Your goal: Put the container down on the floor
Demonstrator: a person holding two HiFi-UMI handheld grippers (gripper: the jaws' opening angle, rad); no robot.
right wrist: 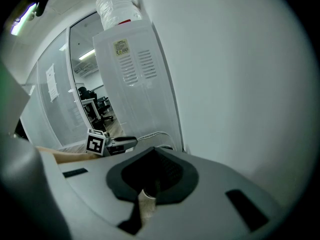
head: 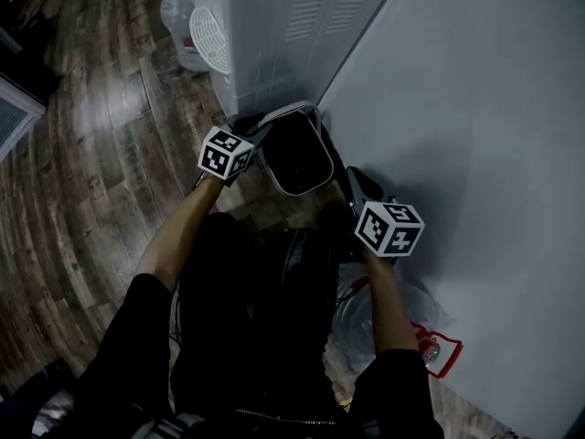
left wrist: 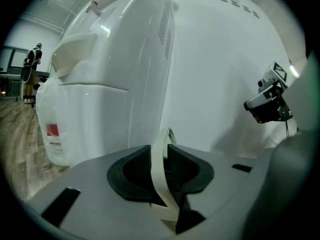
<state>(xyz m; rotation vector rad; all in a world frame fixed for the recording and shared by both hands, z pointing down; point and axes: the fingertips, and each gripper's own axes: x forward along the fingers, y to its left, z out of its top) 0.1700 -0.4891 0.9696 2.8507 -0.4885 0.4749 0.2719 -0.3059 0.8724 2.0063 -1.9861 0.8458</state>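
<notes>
Container (head: 297,158): held by opposite edges, low beside the water cooler (head: 274,35) and the wall (head: 475,108). Contact with the floor (head: 91,154) cannot be confirmed. Left gripper (head: 259,144) is clamped on the white rim (left wrist: 159,164). Right gripper (right wrist: 149,194) pinches a pale edge, apparently the same rim. The two-sided hold is judged to keep it level for lowering.

Wood-plank floor (head: 82,172) carries a white water dispenser (head: 274,26) and clear jug (head: 176,9)

The head camera looked steeply down on the left gripper (head: 265,134) and right gripper (head: 348,175); their own cameras sat close behind the jaws, facing the cooler (head: 274,35)
</notes>
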